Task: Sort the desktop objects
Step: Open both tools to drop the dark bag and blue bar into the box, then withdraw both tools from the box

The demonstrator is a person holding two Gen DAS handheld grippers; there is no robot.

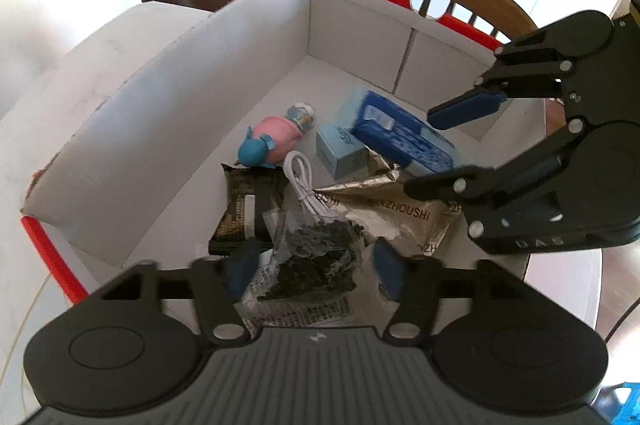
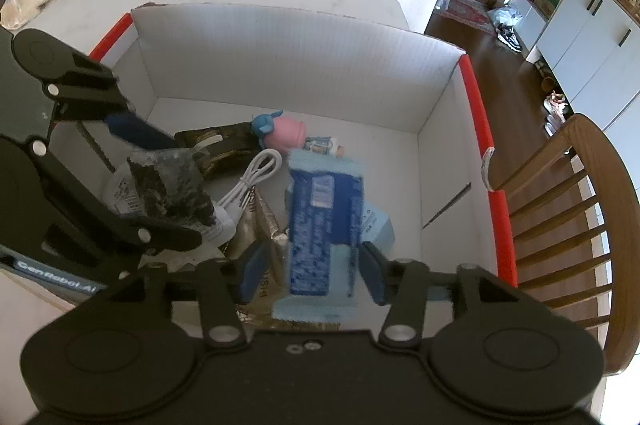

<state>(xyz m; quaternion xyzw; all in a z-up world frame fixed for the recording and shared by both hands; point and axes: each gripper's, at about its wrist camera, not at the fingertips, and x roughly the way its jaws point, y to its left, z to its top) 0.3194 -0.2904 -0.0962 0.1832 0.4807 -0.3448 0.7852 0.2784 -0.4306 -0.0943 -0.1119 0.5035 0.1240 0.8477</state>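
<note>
Between my left tool's [image 1: 312,271] spread fingers: a clear packet of dark bits [image 1: 316,265], over the box [image 1: 168,113].
Right tool [image 2: 310,267], wide, straddles the blue pack [image 2: 320,209], apparently released; I'd next withdraw both.

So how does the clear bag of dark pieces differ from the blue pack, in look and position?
The clear bag of dark pieces is transparent, crumpled and soft; the blue pack is opaque and block-shaped, with a light blue edge. The bag sits between the open left gripper's fingers; the pack sits between the open right gripper's fingers. Both are inside the white cardboard box.
</note>
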